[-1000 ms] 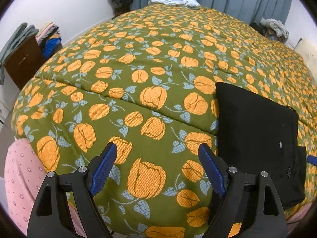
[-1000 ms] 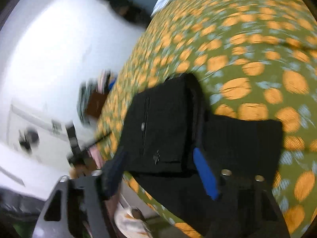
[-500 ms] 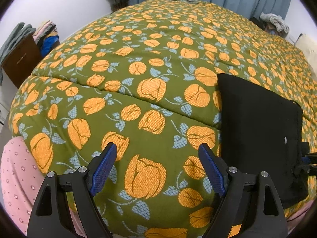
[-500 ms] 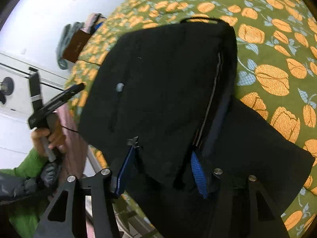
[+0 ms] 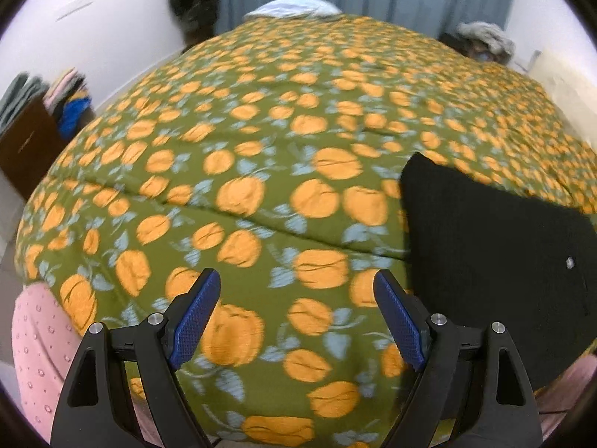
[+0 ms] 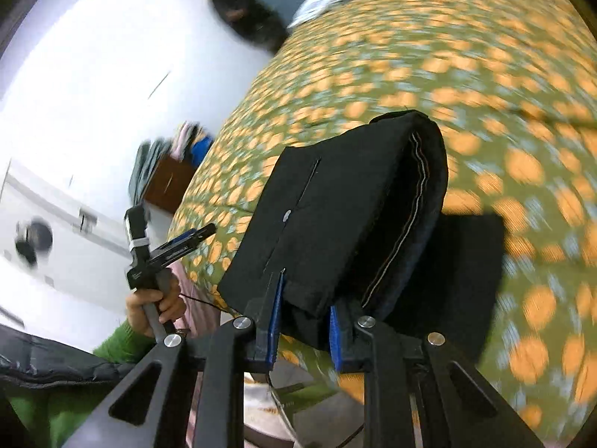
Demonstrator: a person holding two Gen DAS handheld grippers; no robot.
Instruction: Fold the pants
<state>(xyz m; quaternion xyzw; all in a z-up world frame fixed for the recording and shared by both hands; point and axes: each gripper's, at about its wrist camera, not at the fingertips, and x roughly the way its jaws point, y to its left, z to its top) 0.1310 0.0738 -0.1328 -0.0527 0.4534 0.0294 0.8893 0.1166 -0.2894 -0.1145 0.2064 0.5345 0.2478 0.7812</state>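
— Lying near the front right corner of the bed (image 5: 261,142), are those the pants (image 5: 485,246)?

— Yes, black ones, folded into a thick stack on the green quilt with orange flowers. A small pale button and a thin pocket seam show on the top layer.

— What does the right gripper (image 6: 304,330) hold?

— The near edge of the top fold. Its blue pads (image 6: 275,317) are pinched on the cloth and the flap is raised off the layer beneath, bent over like a book cover, with a pale stitched seam running along its inside.

— And the left gripper (image 5: 294,317)?

— Fingers spread wide, nothing between them, hovering over the quilt at the bed's front edge, just left of the pants.

— Anything else?

— Folded clothes (image 5: 67,100) piled on a brown cabinet by the bed's left side.
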